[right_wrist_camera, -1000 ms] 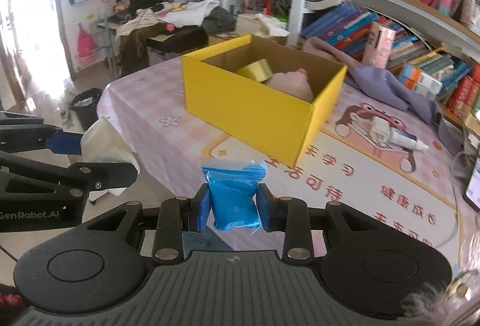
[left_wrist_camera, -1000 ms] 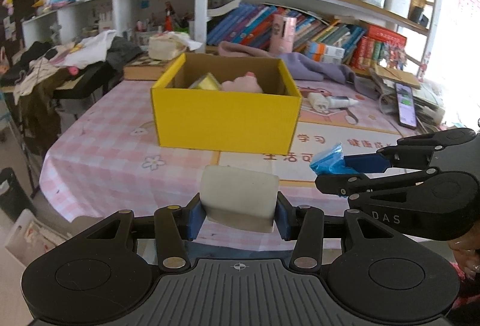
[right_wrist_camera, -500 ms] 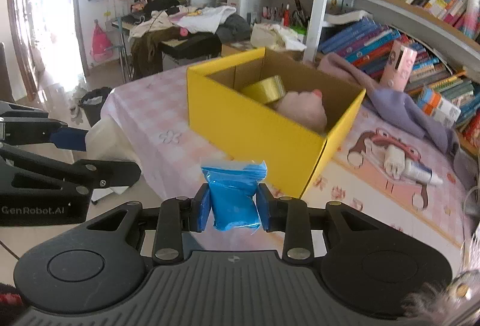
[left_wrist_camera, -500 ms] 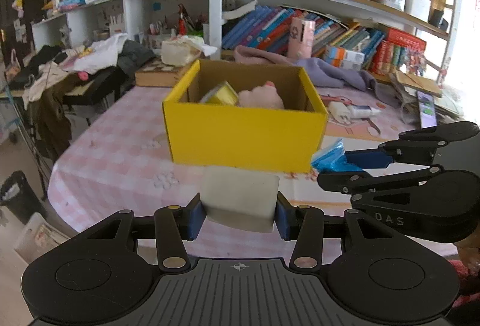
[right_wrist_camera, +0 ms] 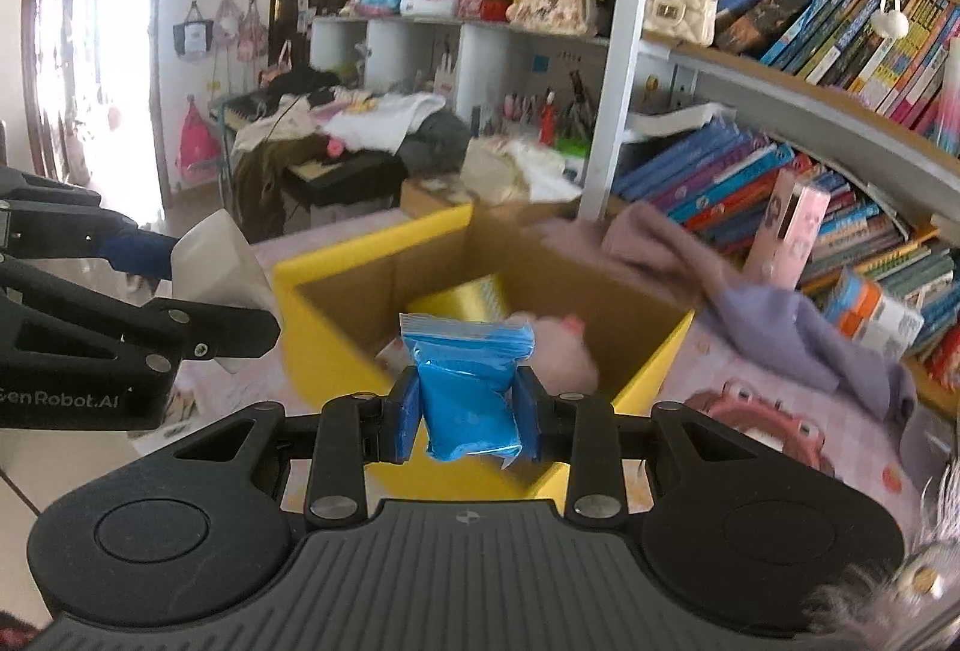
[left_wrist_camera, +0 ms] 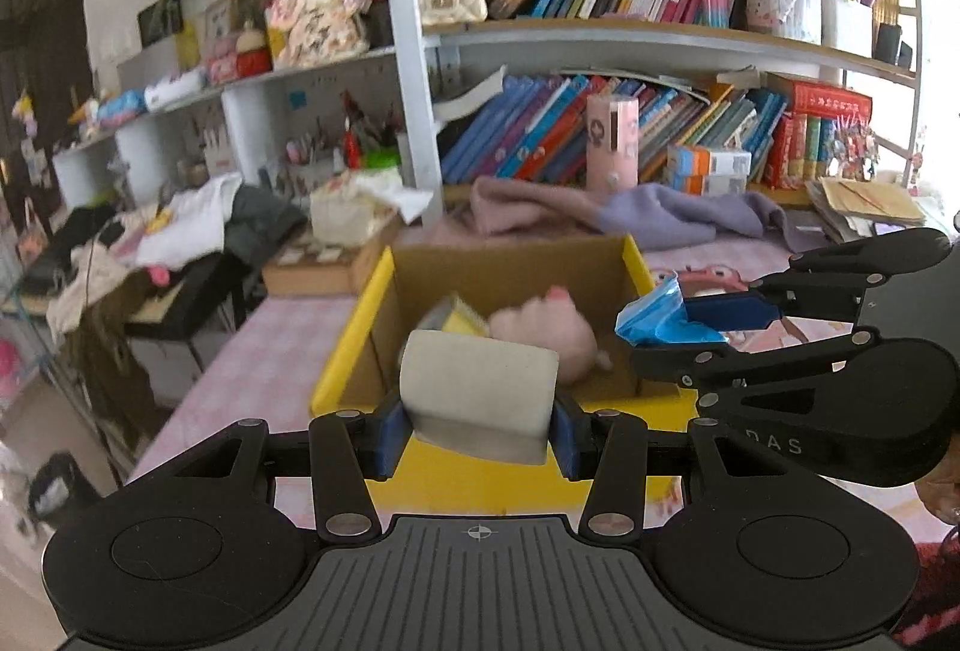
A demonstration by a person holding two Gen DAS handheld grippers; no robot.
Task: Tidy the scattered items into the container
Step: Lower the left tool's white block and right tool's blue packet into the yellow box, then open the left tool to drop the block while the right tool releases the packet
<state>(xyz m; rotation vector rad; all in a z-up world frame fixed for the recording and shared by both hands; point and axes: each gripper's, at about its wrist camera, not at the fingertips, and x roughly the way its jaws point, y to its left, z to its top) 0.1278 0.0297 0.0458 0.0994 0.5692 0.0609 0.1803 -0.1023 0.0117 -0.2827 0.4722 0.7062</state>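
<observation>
The left gripper (left_wrist_camera: 478, 426) is clamping a pale grey block (left_wrist_camera: 478, 393) between its blue pads, hanging over the near wall of the yellow box (left_wrist_camera: 345, 357). The block is hiding part of the box's inside; behind it a yellow tape roll (left_wrist_camera: 459, 318) and a pink soft toy (left_wrist_camera: 549, 333) are lying blurred on the floor of the box. To the right, the right gripper (right_wrist_camera: 467, 408) is pinching a blue bag (right_wrist_camera: 467, 387) above the same box, its lower edge covering the near rim.
</observation>
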